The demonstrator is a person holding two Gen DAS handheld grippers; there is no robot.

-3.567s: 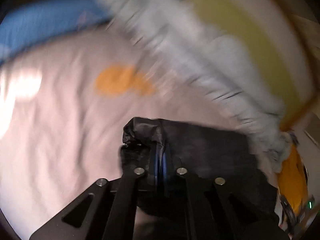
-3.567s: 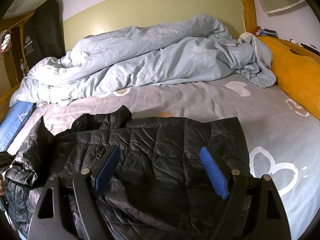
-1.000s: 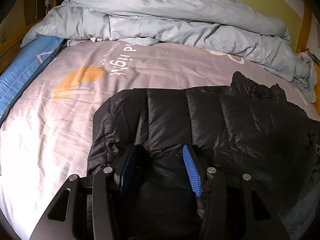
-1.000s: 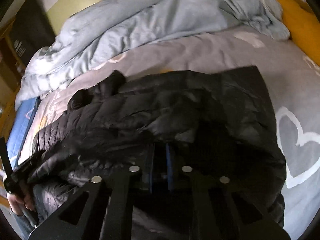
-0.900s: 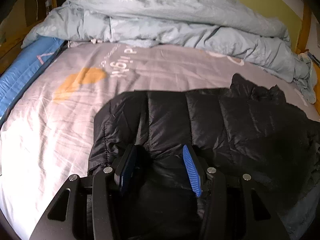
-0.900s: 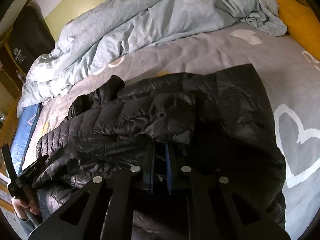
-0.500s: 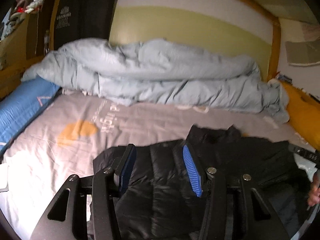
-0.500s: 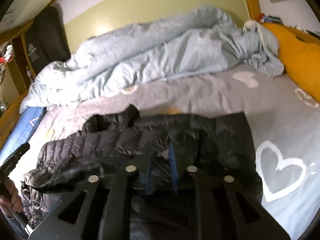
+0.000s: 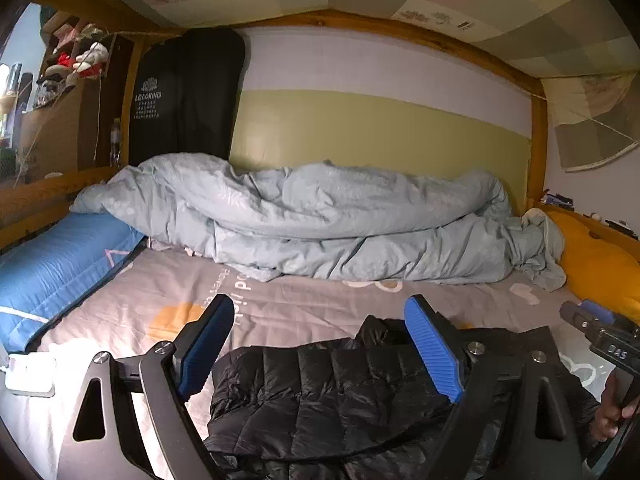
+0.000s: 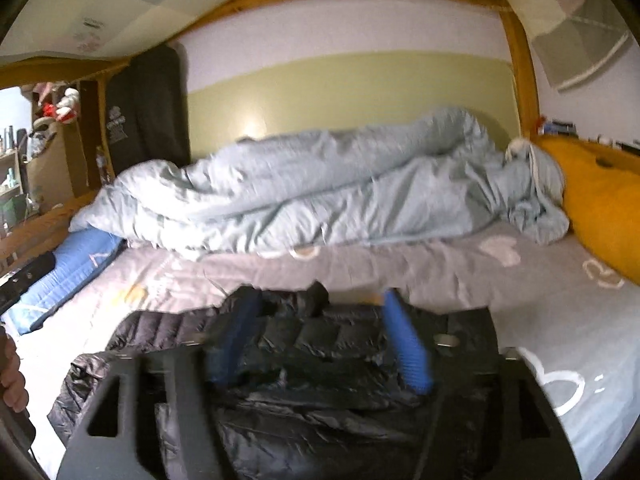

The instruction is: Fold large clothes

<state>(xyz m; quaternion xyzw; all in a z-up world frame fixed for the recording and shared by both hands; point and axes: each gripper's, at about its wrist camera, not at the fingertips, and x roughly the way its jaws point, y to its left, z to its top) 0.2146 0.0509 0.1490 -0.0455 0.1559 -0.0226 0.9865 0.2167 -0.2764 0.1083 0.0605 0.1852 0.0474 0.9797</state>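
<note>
A black quilted puffer jacket (image 9: 332,396) lies folded on the grey bed sheet (image 9: 304,300); it also shows in the right wrist view (image 10: 304,364). My left gripper (image 9: 320,348) is open and empty, raised above the jacket's left part. My right gripper (image 10: 320,340) is open and empty above the jacket's middle; this view is blurred. The right gripper also shows at the right edge of the left wrist view (image 9: 596,328).
A crumpled light-blue duvet (image 9: 312,216) lies along the far wall. A blue pillow (image 9: 52,268) is at the left, an orange cushion (image 9: 600,272) at the right. A wooden bed frame (image 9: 538,148) and a shelf (image 9: 60,80) surround the bed.
Both grippers have lifted and tilted up away from the jacket. The right gripper, shut on the jacket before, has opened and let it go. The left gripper opened wider.
</note>
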